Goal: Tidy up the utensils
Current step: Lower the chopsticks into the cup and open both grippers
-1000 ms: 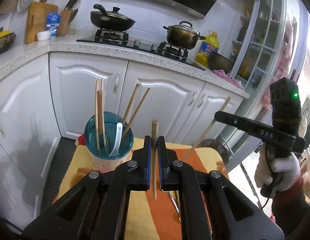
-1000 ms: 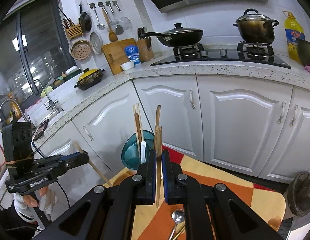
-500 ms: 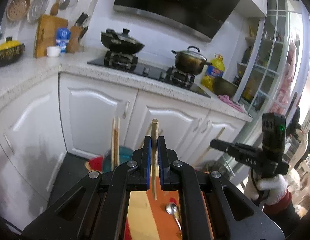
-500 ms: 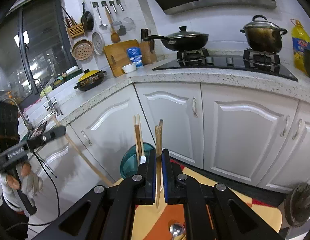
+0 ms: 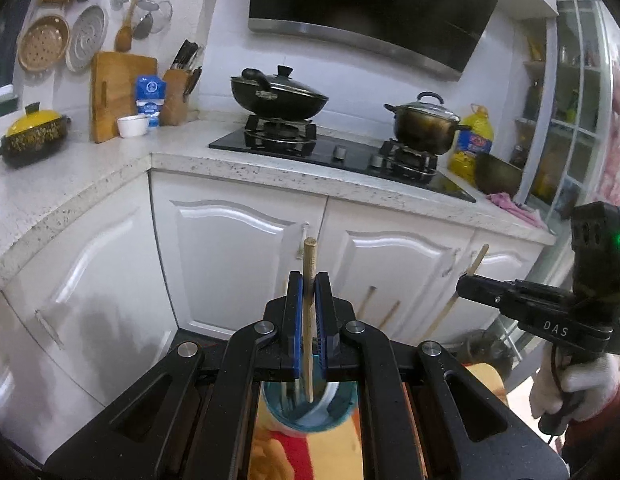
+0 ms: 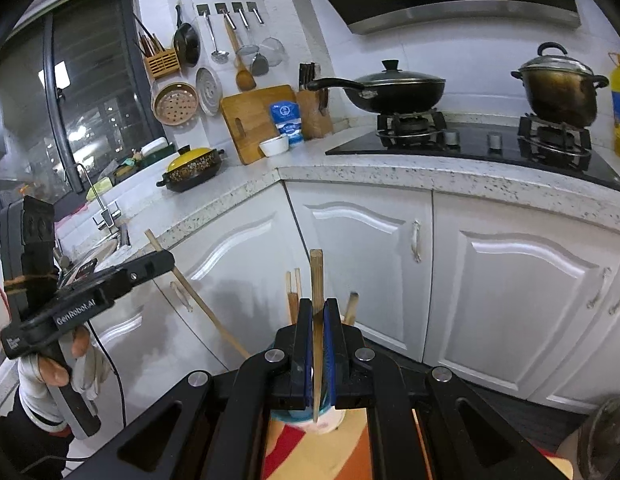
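We note the left gripper (image 5: 308, 322) clamped on a wooden chopstick (image 5: 308, 280), held upright with its lower tip over the teal cup (image 5: 305, 416). The right gripper (image 6: 318, 344) is likewise closed on a second chopstick (image 6: 316, 280), its tip above the same cup, which holds more chopsticks (image 6: 292, 292). The cup stands on an orange-striped cloth (image 6: 310, 456).

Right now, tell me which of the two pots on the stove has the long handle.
The black wok on the left burner: one long handle sticks out sideways. The steel pot on the right burner has only short side handles.
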### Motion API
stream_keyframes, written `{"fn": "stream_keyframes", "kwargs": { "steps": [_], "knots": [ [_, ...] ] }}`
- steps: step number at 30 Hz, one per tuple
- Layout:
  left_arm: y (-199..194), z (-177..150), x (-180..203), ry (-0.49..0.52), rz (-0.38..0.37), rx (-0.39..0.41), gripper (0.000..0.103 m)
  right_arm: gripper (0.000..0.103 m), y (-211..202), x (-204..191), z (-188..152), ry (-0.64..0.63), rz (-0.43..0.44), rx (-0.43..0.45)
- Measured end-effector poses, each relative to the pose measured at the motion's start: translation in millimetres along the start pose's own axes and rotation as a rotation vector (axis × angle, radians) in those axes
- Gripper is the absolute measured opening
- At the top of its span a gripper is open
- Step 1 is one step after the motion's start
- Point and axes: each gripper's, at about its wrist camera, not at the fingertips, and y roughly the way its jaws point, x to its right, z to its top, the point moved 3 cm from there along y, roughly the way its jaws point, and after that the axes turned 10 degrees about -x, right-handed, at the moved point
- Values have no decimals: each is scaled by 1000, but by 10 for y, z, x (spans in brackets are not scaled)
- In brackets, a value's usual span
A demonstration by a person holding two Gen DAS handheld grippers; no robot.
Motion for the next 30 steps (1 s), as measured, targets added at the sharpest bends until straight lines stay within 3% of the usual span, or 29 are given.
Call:
{"fn": "stream_keyframes", "kwargs": {
  "steps": [10,17,22,30],
  "knots": [
    [336,-58,-110,15,61,-46,5,5,177,5,162,-3,55,-15],
    [612,-228,-84,14,75,-98,5,5,148,18,290,-18,5,25],
    [743,-350,-65,7,74,-138,5,5,467,57,120,-25,-48,-38],
    [848,-474,-56,-27,46,-176,5,5,883,144,-234,29,-1,-143]
  ]
}}
